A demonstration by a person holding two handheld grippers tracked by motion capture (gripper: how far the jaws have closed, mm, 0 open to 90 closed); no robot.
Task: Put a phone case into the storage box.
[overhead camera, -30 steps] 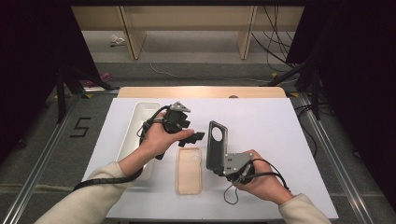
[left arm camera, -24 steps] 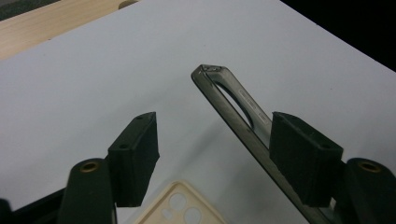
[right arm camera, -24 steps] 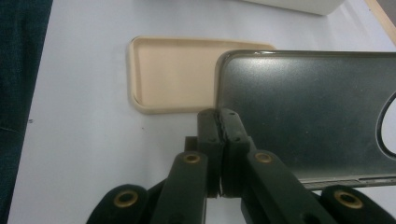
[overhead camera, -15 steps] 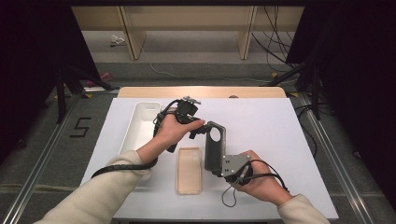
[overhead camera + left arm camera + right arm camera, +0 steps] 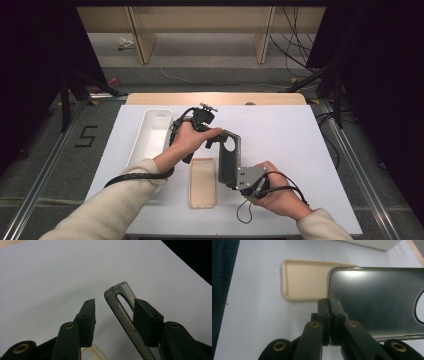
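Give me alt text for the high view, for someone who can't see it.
Over a white table, the right gripper holds a dark phone case upright while the left gripper, its jaws just closing, reaches its top end. A beige phone case lies flat beside it, and a white tray sits to the left.
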